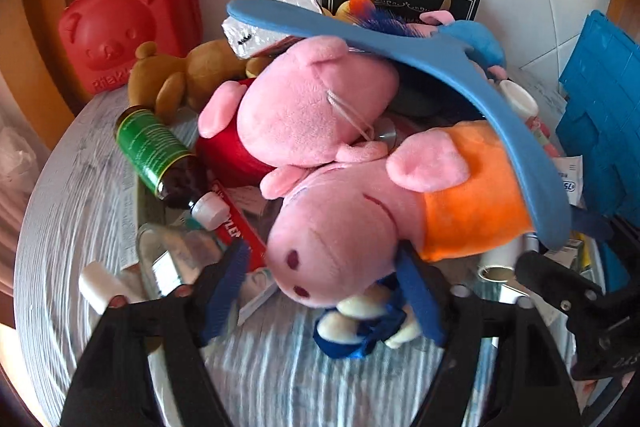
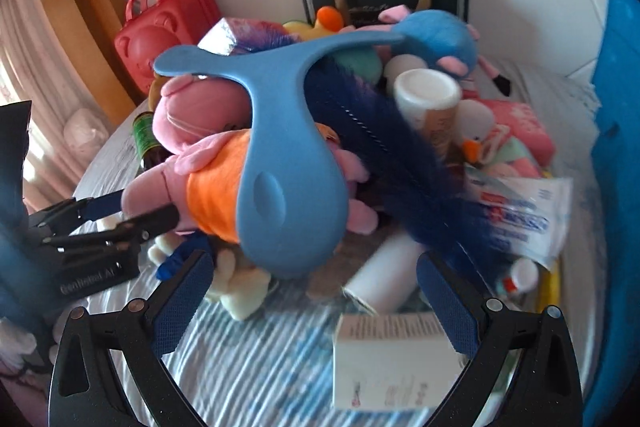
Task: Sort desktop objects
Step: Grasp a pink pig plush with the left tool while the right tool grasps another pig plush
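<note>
A pink pig plush in an orange dress (image 1: 360,227) (image 2: 208,187) lies on top of a heap of toys. My left gripper (image 1: 324,287) (image 2: 132,211) is open, and its blue pads flank the pig's head. A second pink pig in red (image 1: 304,107) lies behind the first. A blue plastic duster handle (image 1: 400,47) (image 2: 288,147) rests across both pigs, with dark blue feathers (image 2: 400,147) trailing to the right. My right gripper (image 2: 316,301) stands open just below the handle's rounded end, with nothing between its fingers. A small white and blue plush (image 1: 360,327) lies under the pig's snout.
A red bear case (image 1: 128,19) stands at the back left, with a brown teddy (image 1: 180,75) and a green-labelled bottle (image 1: 160,155) before it. A blue crate (image 1: 600,107) is on the right. A white box (image 2: 384,363) and white roll (image 2: 384,283) lie on the striped cloth (image 1: 280,367).
</note>
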Motion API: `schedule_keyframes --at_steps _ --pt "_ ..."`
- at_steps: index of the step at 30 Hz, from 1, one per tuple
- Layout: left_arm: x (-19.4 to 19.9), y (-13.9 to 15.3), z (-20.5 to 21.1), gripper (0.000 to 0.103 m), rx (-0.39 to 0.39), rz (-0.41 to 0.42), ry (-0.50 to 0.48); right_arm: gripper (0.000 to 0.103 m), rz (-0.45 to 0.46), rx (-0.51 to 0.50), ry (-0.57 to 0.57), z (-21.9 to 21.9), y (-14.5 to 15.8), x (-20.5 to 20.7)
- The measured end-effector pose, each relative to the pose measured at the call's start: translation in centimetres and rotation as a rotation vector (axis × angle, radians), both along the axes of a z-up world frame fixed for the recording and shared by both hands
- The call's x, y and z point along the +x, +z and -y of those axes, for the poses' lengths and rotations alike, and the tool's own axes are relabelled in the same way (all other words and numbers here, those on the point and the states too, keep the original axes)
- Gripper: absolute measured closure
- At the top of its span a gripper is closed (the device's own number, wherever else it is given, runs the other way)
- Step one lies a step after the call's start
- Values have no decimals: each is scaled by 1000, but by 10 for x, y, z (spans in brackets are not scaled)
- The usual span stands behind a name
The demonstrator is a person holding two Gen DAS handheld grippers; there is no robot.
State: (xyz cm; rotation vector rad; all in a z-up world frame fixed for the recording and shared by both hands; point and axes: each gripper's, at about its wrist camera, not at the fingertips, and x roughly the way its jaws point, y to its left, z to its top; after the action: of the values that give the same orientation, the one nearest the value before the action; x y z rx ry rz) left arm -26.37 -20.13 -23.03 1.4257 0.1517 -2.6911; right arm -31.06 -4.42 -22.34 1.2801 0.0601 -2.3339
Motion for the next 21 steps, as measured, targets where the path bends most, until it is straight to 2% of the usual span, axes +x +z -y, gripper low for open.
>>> schedule_keyframes --at_steps 2,3,10,11,13,14,17,21 --pt "-6 -6 1 3 -15 -9 -11 0 5 6 13 9 -10 -14" --pt "-9 -9 2 2 -17 -7 -19 0 12 3 19 12 -14 -19" --pt "-23 -15 22 0 66 -28 -12 0 14 -82 31 20 -23 -46" --pt "-25 -16 23 2 85 -24 -19 0 17 -89 36 21 -24 -48" --pt "-23 -14 21 23 143 -36 -71 0 68 -106 43 22 -27 -54" --pt "-21 -12 17 43 169 -44 -103 13 88 -99 42 24 -29 -54" --pt "-13 -9 11 45 137 -52 -96 26 57 -78 37 28 -25 -45" --pt "9 1 -3 47 80 -72 -108 36 21 -39 36 26 -18 -22"
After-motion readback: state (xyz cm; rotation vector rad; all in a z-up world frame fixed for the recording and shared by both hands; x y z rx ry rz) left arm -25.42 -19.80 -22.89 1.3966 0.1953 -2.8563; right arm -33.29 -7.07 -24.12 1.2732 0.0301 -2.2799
